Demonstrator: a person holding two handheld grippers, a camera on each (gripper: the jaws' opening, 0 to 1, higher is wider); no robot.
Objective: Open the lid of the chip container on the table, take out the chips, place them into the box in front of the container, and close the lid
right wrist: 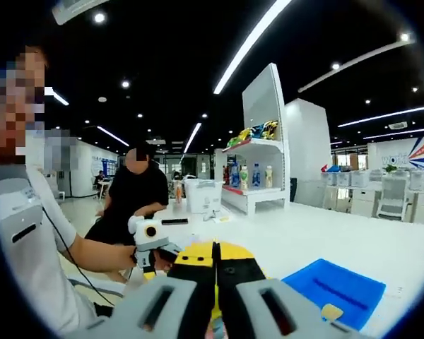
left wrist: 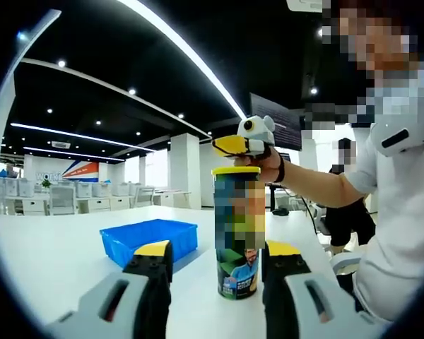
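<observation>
right claw (left wrist: 242, 145) sits at the top of the chip can (left wrist: 237, 233), its yellow-tipped jaws pressed together over the yellow lid (left wrist: 235, 170) — in the right gripper view the two jaws meet with no gap, the lid's edge (right wrist: 210, 248) showing just past them, so it reads as clamped on the lid's rim, likely to pry it off. left claw (left wrist: 213, 256) is spread wide, one jaw on each side of the can's lower body, not yet touching; my guess is it is about to steady the can so the lid can come away without tipping it. the can stands upright on the white bench (left wrist: 49, 254), lid on, chips inside. blue box (left wrist: 150, 238) lies just beside the can, ready to receive them. the can's label is mostly blurred — no brand can be read. far-wall lettering is too small to make out.
</observation>
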